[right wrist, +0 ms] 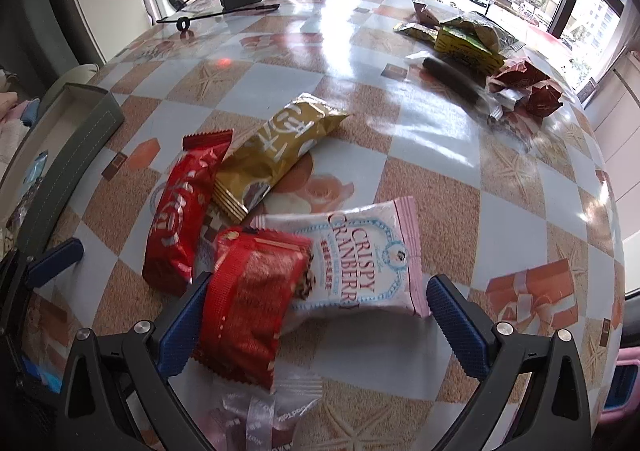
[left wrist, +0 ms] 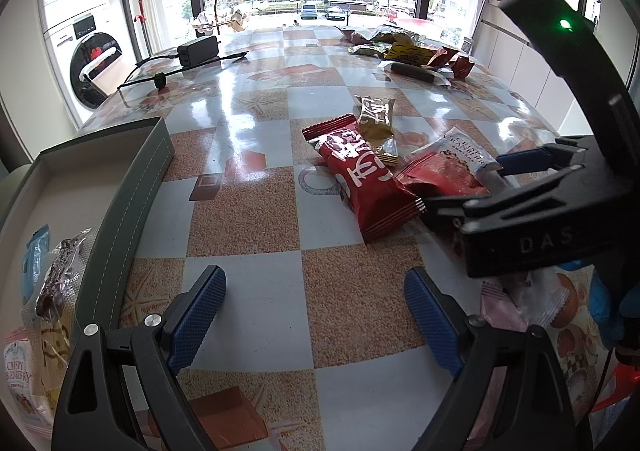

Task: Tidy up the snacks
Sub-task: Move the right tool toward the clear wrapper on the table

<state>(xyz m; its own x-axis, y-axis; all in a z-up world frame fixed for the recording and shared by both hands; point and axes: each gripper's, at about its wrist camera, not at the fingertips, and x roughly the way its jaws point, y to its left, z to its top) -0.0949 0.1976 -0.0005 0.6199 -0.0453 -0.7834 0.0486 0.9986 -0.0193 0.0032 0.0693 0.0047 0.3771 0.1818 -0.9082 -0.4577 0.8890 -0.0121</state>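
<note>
Right claw (right wrist: pixel 312 311) spread wide around a red snack packet (right wrist: pixel 248 303) lying on the pink cranberry packet (right wrist: pixel 360 255), mid desk (right wrist: pixel 440 155); left claw (left wrist: pixel 316 315) open, empty; grey tray (left wrist: pixel 120 211) far left holding snacks

Both tools share one build. The left gripper (left wrist: pixel 315 315) and the right gripper (right wrist: pixel 314 321) have black plastic arms, silver round screws at the joints and blue cross-hatched pads (left wrist: pixel 198 315). The right one's body carries raised letters "DAS" and a green light at one o'clock.
</note>
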